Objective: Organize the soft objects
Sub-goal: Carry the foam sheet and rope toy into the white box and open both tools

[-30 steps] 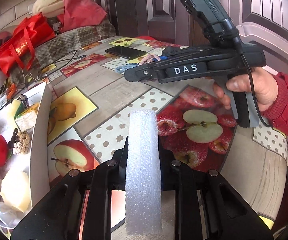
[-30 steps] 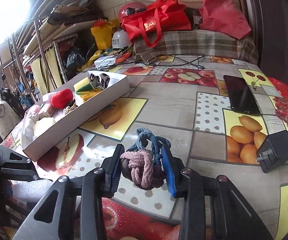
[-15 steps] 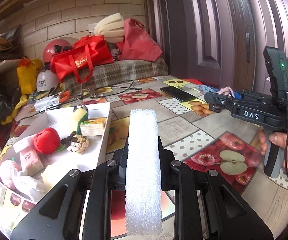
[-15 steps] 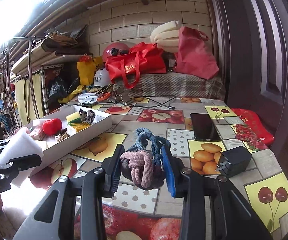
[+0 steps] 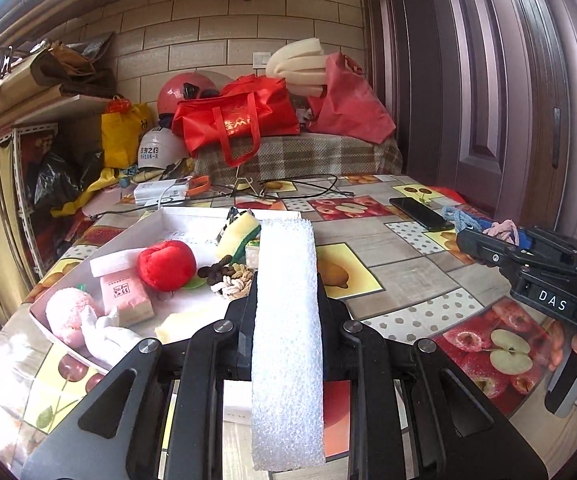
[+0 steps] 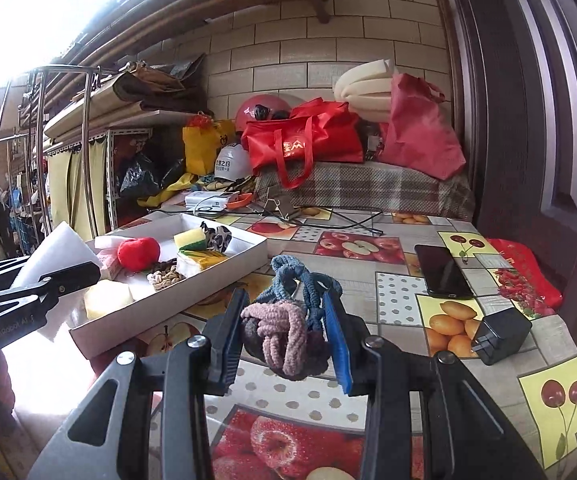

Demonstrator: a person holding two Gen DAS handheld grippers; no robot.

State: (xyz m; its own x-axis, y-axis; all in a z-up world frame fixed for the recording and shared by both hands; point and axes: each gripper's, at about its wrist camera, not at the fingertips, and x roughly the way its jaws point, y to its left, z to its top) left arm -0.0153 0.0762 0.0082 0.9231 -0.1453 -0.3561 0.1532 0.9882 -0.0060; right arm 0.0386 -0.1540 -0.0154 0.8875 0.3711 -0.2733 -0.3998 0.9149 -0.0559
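The left gripper (image 5: 286,312) clamps a white foam strip (image 5: 287,320) above the tray (image 5: 160,224); the right gripper (image 6: 284,336) clamps a knotted rope toy (image 6: 284,336) over the worktop (image 6: 400,300); the long foam could snag the tray's wall or knock the red plush (image 5: 166,264); both hands converging may collide.

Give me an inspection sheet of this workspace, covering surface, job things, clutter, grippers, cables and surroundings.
Surface: table under a fruit-print cloth.
Job's things: white tray holding a red plush apple, yellow sponge, knotted rope toy, pink packet and other soft pieces.
Clutter: black phone, black charger.
Grippers: left gripper shut on a white foam strip; right gripper shut on a knotted rope ball.
Cables: black cable at the table's far side.
Surroundings: brick wall, red bags, helmets, dark door, shelving at left.
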